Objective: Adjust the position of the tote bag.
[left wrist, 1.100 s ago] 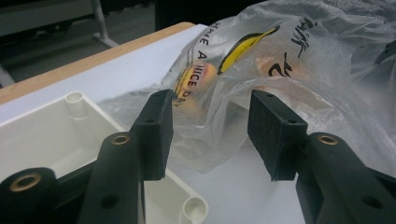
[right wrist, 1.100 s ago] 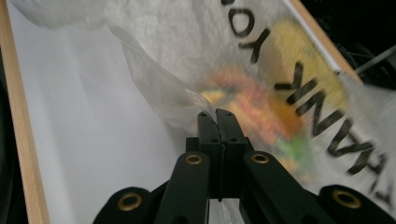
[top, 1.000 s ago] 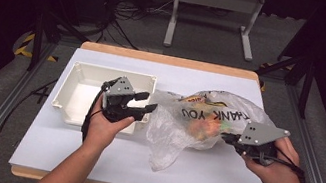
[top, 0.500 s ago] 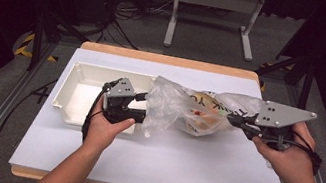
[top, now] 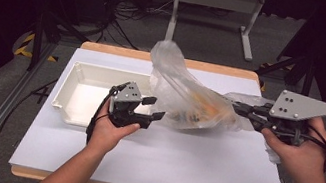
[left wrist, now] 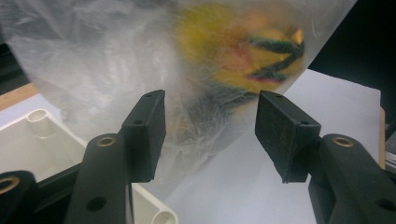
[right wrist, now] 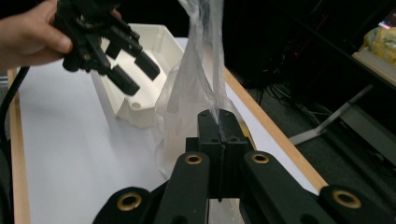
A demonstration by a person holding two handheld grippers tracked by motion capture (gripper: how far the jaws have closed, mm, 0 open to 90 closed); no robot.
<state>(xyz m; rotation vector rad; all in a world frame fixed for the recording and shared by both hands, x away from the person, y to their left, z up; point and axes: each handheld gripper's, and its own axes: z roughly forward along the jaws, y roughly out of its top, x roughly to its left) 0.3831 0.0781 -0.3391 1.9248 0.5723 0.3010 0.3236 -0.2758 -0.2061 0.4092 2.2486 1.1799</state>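
A clear plastic bag with yellow and orange things inside hangs tilted above the white table. My right gripper is shut on the bag's film, which is pinched between its pads at the bag's right end. My left gripper sits low at the bag's left side. Its jaws have just been opening and stand apart, with the bag close in front of them and not pressed by the pads. The right gripper view shows the left gripper open beside the tray.
A white rectangular tray stands on the table's left half, right behind the left gripper. Its corner shows under the left jaw. The table's wooden edge runs past the bag. A metal stand and cables lie on the floor beyond.
My right gripper has risen with the bag, pulling it up off the table so it hangs stretched. The left hand has stayed in place and its jaws stand a little wider.
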